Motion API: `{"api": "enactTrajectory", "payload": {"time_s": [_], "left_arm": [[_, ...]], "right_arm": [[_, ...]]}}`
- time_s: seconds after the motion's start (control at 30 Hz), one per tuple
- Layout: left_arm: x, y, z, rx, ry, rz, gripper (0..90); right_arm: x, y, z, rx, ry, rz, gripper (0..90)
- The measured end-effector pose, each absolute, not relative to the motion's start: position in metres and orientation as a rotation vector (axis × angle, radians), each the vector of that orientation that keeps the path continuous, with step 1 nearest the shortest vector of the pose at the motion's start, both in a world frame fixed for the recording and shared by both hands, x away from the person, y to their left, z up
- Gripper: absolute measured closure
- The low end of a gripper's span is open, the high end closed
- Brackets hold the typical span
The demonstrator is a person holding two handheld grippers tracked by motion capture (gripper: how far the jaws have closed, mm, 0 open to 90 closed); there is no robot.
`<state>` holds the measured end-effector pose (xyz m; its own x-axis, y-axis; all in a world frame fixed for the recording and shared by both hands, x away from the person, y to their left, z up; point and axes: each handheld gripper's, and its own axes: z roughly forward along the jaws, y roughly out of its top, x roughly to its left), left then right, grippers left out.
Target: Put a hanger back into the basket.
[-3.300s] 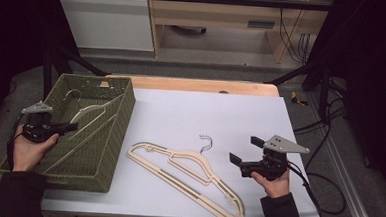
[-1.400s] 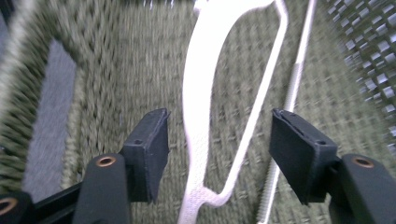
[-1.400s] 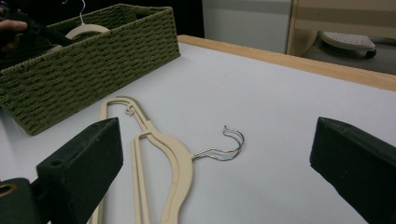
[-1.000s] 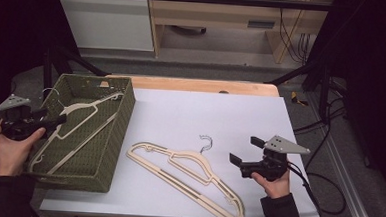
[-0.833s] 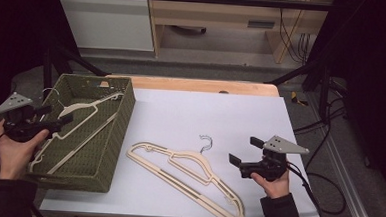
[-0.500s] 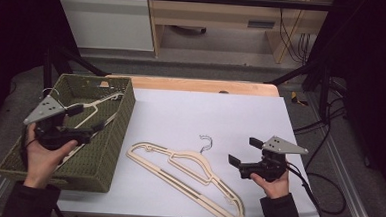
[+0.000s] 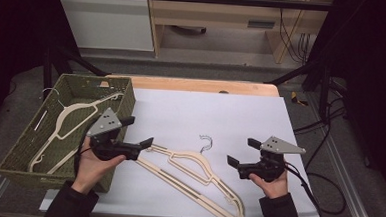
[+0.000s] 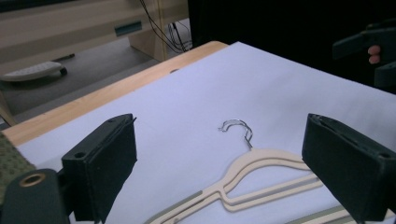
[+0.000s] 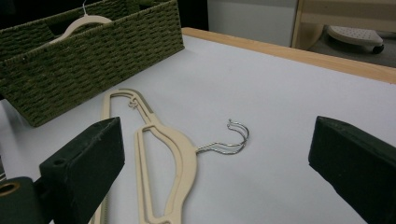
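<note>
We see cream hangers [image 7: 197,176] lying flat on the white table top, lower centre of the high view: two stacked closely, their long bars running from centre-left down to the lower right. Their thin metal hooks [image 7: 206,141] curl toward the upper middle, resting on the surface. A third cream hanger [image 7: 67,124] lies inside the green woven basket [image 7: 123,102] at the left of the frame, tilted lengthwise, its wire hook near the basket's far left rim.
</note>
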<state>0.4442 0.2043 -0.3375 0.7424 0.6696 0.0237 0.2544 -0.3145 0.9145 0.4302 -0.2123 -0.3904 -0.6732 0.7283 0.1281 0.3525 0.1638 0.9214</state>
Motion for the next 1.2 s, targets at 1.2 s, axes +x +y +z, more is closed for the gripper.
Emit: {"api": "enactTrajectory", "payload": {"time_s": [1.2], "left_arm": [[0.498, 0.095, -0.403, 1.991, 0.773, 0.364, 13.1]], "right_arm": [[0.430, -0.211, -0.392, 1.013, 2.117, 1.500, 4.6]]}}
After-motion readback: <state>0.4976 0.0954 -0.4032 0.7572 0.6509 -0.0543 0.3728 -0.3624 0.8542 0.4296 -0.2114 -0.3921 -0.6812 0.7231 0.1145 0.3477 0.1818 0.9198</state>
